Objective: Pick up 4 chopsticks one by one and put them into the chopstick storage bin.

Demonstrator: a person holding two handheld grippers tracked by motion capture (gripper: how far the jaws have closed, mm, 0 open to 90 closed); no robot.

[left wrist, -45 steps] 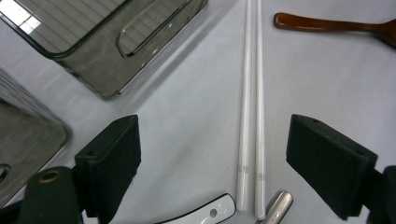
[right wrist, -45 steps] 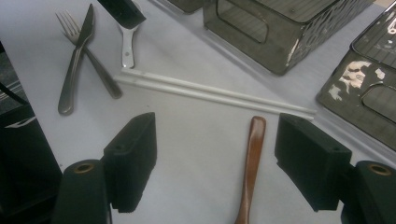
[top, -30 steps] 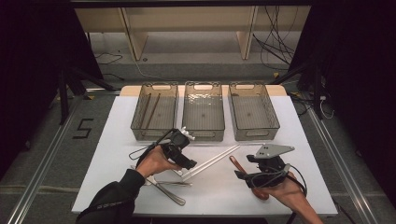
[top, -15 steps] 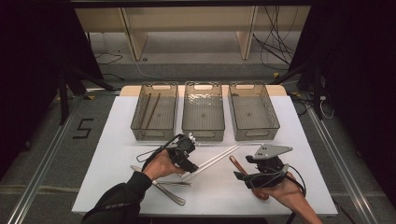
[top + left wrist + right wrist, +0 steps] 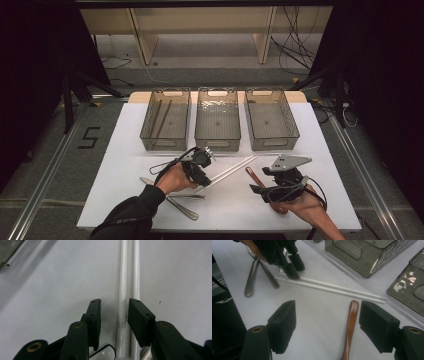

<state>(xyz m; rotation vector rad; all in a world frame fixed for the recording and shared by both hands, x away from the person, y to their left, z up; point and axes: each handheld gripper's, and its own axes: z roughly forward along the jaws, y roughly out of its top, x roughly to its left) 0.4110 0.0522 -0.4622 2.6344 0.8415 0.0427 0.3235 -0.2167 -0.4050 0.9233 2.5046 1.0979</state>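
- Left gripper [image 5: 113, 315]: lowered over the pair of white chopsticks [image 5: 128, 280] on the white worktop [image 5: 125, 150]; its jaws have just been closing, the chopsticks lie between them, and the pads do not yet press.
- Right gripper [image 5: 327, 325]: released, jaws wide apart, with a brown wooden spoon [image 5: 350, 322] lying between them, untouched.
- Metal cutlery [image 5: 182, 207]: beside the left hand [image 5: 172, 180].
- Three clear bins [image 5: 217, 120]: in a row beyond.
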